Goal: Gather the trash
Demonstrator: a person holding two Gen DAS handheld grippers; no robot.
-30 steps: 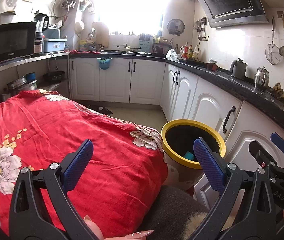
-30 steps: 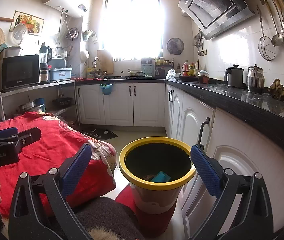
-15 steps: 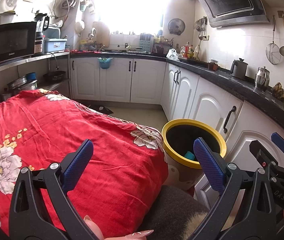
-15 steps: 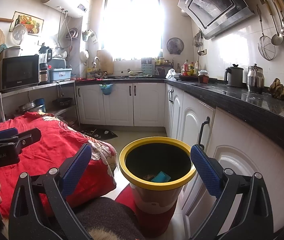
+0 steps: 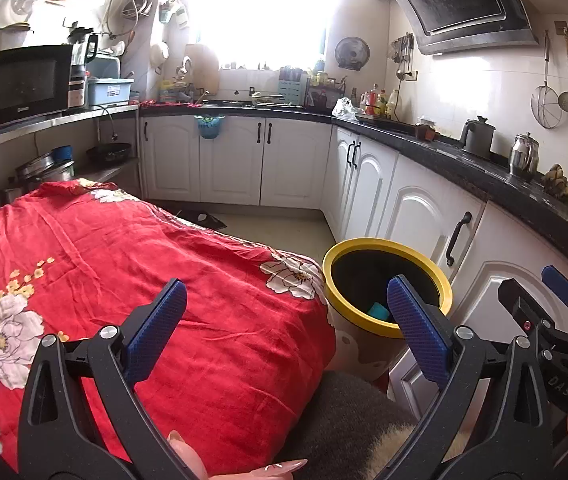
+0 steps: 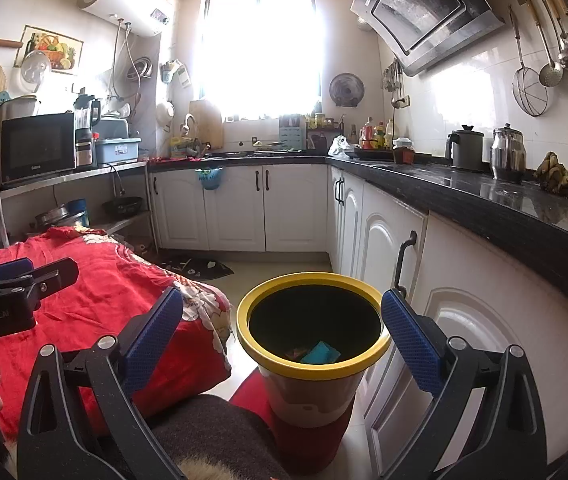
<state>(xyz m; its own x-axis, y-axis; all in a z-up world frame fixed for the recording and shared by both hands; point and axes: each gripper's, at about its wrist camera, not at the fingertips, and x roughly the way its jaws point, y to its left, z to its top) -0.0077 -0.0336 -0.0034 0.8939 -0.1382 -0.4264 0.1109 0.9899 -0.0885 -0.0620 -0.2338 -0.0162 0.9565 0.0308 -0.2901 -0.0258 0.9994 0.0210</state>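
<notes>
The left gripper (image 5: 284, 328) hangs over the red floral cloth (image 5: 132, 280) at lower left of the frame, its blue fingers (image 5: 156, 328) spread wide and holding nothing. The right gripper (image 6: 282, 340) is likewise wide open and empty, framing the yellow-rimmed trash bin (image 6: 312, 388) at lower centre, where a teal scrap (image 6: 320, 353) lies inside.

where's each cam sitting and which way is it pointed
Left wrist: on the left gripper, facing the red floral cloth; fingertips below, right gripper at right.
Right wrist: on the right gripper, facing down into the yellow-rimmed bin; left gripper at left.
Shared: bin, cloth, white cabinets.
</notes>
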